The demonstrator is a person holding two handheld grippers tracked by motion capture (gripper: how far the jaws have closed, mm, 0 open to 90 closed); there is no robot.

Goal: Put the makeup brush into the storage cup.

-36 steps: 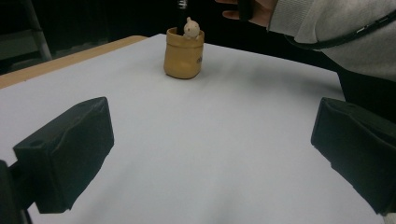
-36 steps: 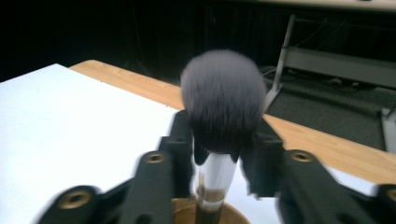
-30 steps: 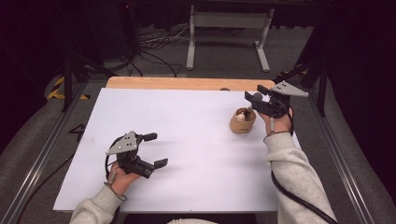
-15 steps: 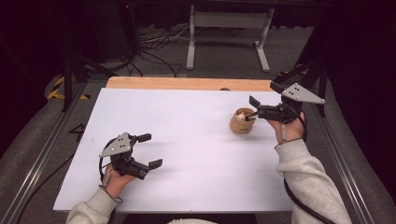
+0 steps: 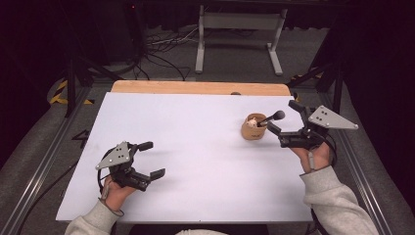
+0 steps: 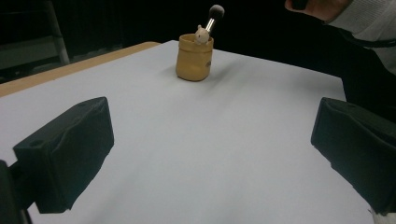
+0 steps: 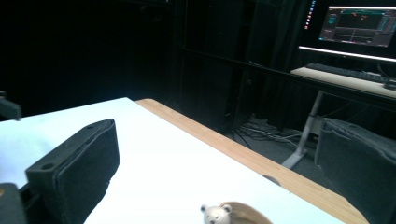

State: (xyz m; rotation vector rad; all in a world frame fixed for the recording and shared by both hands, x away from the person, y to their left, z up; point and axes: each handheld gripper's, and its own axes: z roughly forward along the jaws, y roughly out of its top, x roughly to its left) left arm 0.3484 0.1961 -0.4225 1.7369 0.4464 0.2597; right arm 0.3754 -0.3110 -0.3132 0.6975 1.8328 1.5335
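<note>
A tan cup [image 5: 252, 131] stands on the white sheet [image 5: 186, 127] at the right. It holds a small pale bear figure [image 6: 201, 33] and a brush with a dark round head [image 5: 278, 115] that leans to the right. My right gripper [image 5: 281, 116] hovers just right of the cup, a little above it. Its jaws have just been opening and stand wide, with nothing between them in the right gripper view [image 7: 222, 135], where the bear [image 7: 215, 214] peeks up at the bottom. My left gripper [image 5: 152, 159] rests open near the front left, aimed at the cup [image 6: 194, 58].
The table's wooden far edge [image 5: 195, 87] borders the sheet. Behind it stand a metal frame [image 5: 235, 29] and loose cables [image 5: 161, 49] on the floor. Metal rails [image 5: 44, 161] run along both sides. A desk with a lit monitor [image 7: 357, 28] lies beyond the table.
My right gripper has opened and drawn back to the right, away from the cup, leaving the brush leaning in it. The left gripper has barely shifted.
</note>
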